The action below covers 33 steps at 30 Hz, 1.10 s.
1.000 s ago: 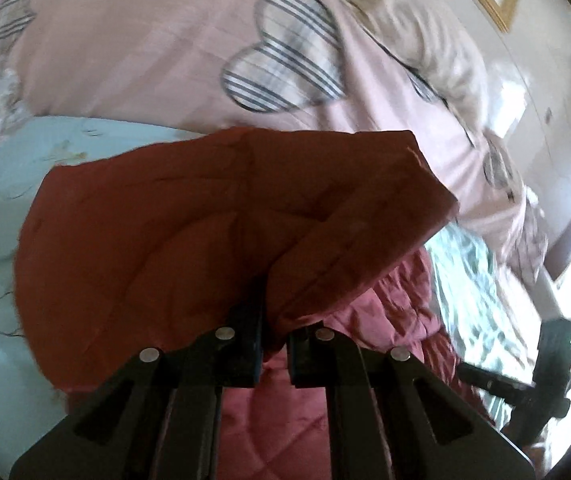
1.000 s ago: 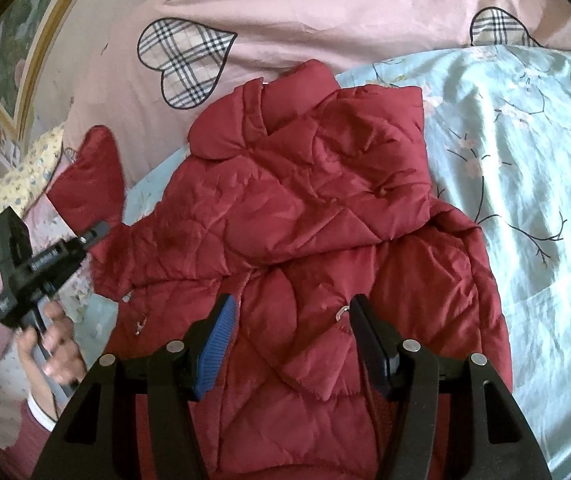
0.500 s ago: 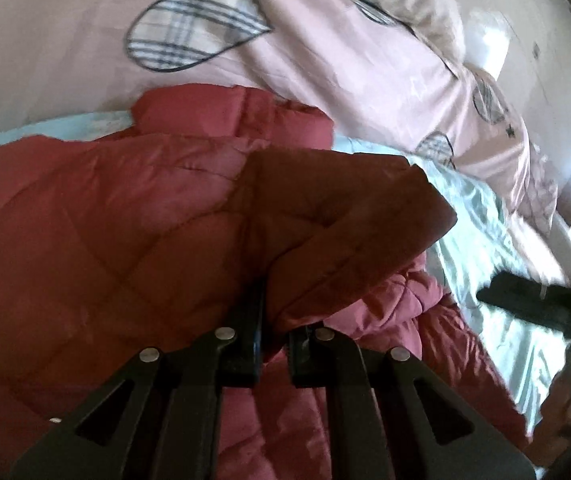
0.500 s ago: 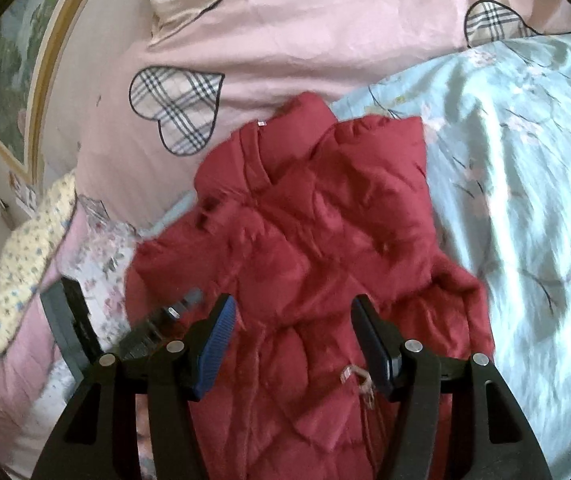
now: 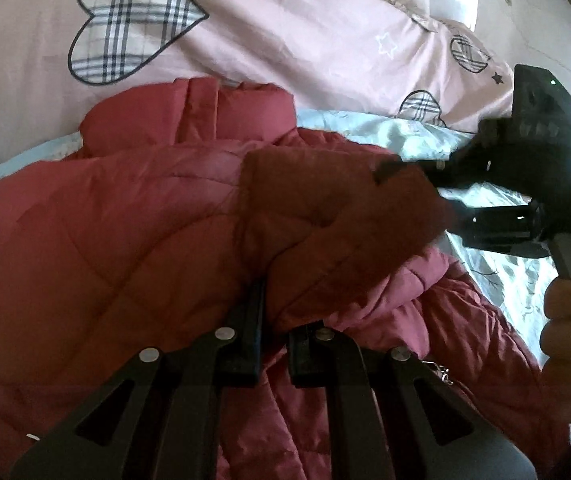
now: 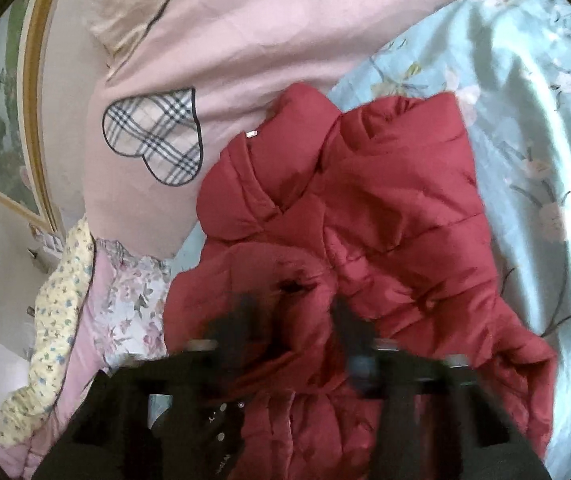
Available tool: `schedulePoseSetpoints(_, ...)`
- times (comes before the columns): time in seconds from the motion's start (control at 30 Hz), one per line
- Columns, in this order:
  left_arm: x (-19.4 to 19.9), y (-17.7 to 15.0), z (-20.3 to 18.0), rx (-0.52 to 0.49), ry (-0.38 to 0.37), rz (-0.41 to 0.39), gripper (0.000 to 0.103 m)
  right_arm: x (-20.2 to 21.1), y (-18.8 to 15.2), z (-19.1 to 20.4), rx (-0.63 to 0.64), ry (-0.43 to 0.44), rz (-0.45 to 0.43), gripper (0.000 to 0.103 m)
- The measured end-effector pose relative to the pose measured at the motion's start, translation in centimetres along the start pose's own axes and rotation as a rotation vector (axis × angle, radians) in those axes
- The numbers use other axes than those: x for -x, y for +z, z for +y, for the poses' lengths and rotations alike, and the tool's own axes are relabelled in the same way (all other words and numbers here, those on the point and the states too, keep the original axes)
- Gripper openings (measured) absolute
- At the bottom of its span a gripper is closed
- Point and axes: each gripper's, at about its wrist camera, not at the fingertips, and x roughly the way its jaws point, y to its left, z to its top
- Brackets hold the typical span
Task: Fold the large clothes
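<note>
Red quilted jacket [image 6: 385,240] lies on the bed's pale blue floral sheet [image 6: 525,100], its collar toward the pink heart-print duvet [image 6: 265,20]. Left hand-held gripper [image 5: 273,332] is clamped on a sleeve fold lifted over the jacket. Right hand-held gripper [image 6: 297,320], blurred, is closing with jacket fabric between its jaws.

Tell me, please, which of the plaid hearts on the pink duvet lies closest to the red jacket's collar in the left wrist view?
The large plaid heart at upper left, just above the red jacket's collar; the smaller hearts sit off at the pink duvet's right edge.
</note>
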Motion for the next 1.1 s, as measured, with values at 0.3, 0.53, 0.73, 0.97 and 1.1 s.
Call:
schedulePoseSetpoints(0.3, 2.5, -0.6, 2.8, 0.081, -0.158, 0.052, 0.030, 2.0, 0.8, 0.5, 0.097, -0.100, -0.091, 0.008)
schedulePoseSetpoints(0.53, 5.2, 0.8, 7.9, 0.162, -0.082, 0.012, 0.030, 1.8, 0.9, -0.4, 0.181, -0.251, -0.102, 0.007)
schedulePoseSetpoints(0.73, 4.3, 2.2, 13.7, 0.230, 0.032, 0.016, 0.030, 0.1, 0.3, -1.3, 0.230, -0.331, -0.096, 0.007)
schedulePoseSetpoints(0.97, -0.2, 0.3, 16.6, 0.257, 0.039, 0.144, 0.030, 0.1, -0.1, -1.0, 0.241, -0.373, -0.091, 0.021)
schedulePoseSetpoints(1.1, -0.7, -0.2, 16.0, 0.233, 0.083, 0.132, 0.030, 3.1, -0.4, 1.2, 0.273, -0.425, -0.196, 0.025)
